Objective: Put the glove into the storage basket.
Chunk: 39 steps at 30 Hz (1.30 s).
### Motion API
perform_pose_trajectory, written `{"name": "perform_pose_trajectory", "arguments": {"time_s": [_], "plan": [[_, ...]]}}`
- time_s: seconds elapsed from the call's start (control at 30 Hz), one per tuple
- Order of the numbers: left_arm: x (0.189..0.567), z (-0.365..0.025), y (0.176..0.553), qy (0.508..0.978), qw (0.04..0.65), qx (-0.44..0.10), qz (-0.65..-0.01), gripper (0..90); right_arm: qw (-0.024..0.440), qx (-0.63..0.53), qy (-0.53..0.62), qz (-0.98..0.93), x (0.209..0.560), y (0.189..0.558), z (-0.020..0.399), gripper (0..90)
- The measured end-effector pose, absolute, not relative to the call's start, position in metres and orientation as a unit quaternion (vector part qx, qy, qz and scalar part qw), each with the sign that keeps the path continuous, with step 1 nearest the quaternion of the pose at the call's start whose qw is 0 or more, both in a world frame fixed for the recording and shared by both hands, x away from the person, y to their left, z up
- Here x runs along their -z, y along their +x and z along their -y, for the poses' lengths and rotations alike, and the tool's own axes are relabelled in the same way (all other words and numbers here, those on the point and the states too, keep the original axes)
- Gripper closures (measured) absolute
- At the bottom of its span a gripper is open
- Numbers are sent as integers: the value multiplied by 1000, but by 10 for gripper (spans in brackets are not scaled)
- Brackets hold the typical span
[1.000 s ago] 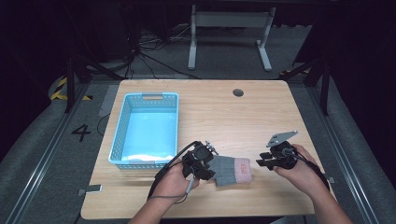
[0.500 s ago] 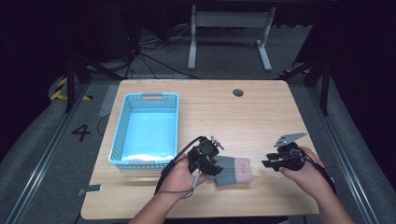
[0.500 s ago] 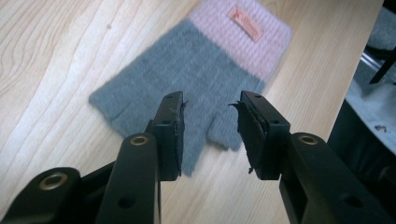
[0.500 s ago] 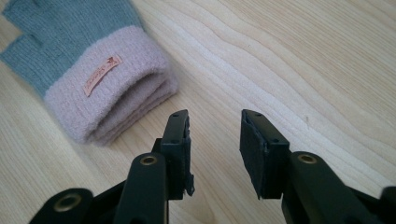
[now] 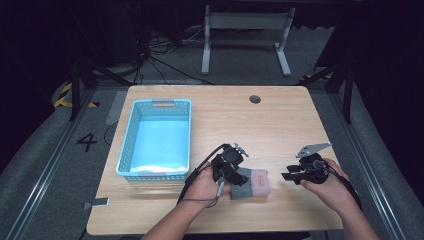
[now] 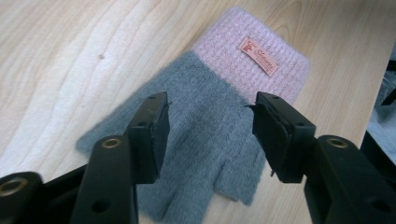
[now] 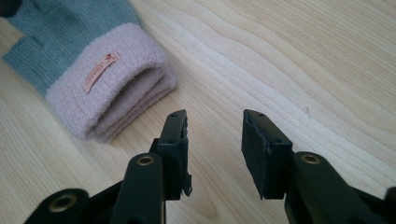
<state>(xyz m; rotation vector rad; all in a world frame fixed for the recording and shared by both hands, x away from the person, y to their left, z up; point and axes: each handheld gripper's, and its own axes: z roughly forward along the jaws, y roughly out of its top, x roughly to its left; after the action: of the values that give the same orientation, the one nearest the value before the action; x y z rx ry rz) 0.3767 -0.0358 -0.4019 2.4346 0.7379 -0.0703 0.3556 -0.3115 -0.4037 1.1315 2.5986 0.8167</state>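
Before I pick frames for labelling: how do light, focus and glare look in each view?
High view: table evenly lit, surroundings nearly black, basket floor has a pale sheen, small things soft. Left gripper view: glove sharp, pale glare on the wood at left, near jaws slightly soft. Right gripper view: cuff label soft, wood grain crisp, soft shadow under the glove.

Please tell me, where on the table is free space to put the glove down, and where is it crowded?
Bare wood lies between the blue basket and the table's right edge, around the round hole. The front strip under the basket is free too. It is crowded in front, where the left gripper, glove and right gripper sit.
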Motion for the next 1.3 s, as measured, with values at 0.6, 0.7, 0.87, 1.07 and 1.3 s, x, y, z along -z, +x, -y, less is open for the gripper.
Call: {"name": "perform_pose_trajectory", "arguments": {"time_s": [0.6,0.7,0.87,1.07,1.3], "plan": [[428,54,378,933,250,-3,-260,256,80,-283,377,-879,405,355,309,596],[431,55,378,935,246,-4,-257,250,80,-283,375,-879,406,355,309,594],[435,56,378,936,245,2,-253,200,79,-283,373,-880,407,354,307,590],[436,59,376,940,238,-5,-245,162,78,-285,373,-880,406,354,307,588],[439,63,371,943,228,-30,-241,174,75,-287,372,-880,407,354,305,585]]}}
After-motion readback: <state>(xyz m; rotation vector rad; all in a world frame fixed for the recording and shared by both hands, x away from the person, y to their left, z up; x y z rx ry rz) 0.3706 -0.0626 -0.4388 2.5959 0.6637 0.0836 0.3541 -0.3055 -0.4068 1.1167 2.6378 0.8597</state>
